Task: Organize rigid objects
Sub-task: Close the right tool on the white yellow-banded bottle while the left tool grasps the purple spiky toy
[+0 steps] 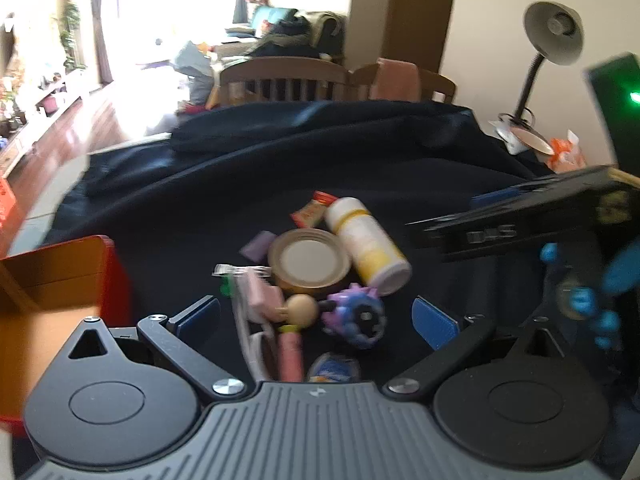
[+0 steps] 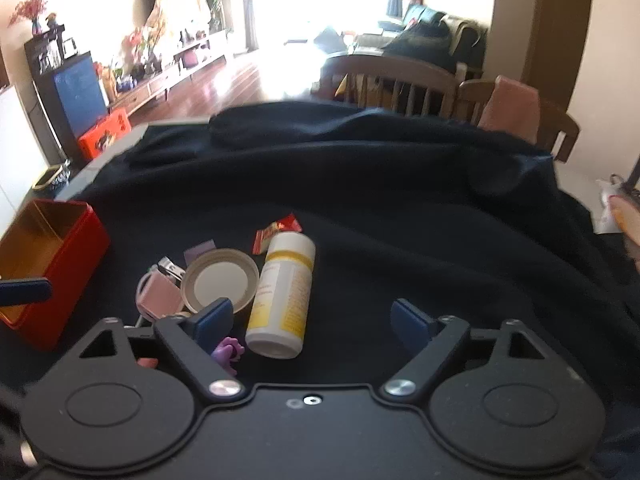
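A pile of small things lies on the dark cloth (image 1: 360, 160). It holds a white and yellow bottle (image 1: 366, 244) on its side, a round tin lid (image 1: 308, 260), a purple toy (image 1: 356, 316), a wooden peg doll (image 1: 302, 308), a pink case (image 1: 260, 300), a snack packet (image 1: 314, 210) and a purple eraser (image 1: 260, 246). My left gripper (image 1: 316, 320) hangs open over the doll and the toy. My right gripper (image 2: 313, 320) stands open with the bottle (image 2: 282, 296) between its fingers, untouched. A red tin box (image 2: 48, 256) with a gold inside stands open at the left.
A blue-gloved hand (image 1: 580, 300) holds the right gripper's black housing (image 1: 520, 224) at the right. A desk lamp (image 1: 552, 36) and an orange-white bag (image 1: 566, 152) sit at the far right corner. Wooden chairs (image 2: 396, 80) stand behind the table.
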The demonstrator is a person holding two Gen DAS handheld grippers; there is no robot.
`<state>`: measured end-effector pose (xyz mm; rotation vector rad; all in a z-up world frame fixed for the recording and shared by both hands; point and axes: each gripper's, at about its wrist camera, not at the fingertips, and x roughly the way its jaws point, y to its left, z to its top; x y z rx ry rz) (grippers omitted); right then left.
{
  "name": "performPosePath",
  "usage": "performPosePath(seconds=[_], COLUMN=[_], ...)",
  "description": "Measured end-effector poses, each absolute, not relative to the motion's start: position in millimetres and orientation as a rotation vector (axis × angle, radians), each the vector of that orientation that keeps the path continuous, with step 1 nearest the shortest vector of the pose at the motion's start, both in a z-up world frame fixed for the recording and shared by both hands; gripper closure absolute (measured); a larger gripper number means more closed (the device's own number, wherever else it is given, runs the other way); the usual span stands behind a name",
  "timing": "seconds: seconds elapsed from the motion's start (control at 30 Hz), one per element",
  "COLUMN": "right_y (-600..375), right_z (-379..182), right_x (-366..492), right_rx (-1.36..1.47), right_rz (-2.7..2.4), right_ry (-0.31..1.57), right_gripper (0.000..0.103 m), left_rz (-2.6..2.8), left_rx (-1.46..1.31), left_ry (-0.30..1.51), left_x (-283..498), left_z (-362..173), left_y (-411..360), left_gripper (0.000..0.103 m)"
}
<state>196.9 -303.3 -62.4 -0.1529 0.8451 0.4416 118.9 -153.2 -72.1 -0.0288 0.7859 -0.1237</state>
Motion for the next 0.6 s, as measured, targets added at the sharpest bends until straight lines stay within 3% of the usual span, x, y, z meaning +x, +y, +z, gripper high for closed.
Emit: performPosePath(seconds=[0.6], right_y=[-286], right_z=[-99], right_x=[249], right_rx=[-0.126], right_rz=[0.557], right_ry=[1.011], right_gripper=[0.043], left_rz=[-0.198], left_rx=[0.111], left_ry=[0.846], left_x=[155], left_z=[-128], left_y=[-201], left_gripper=[0.001])
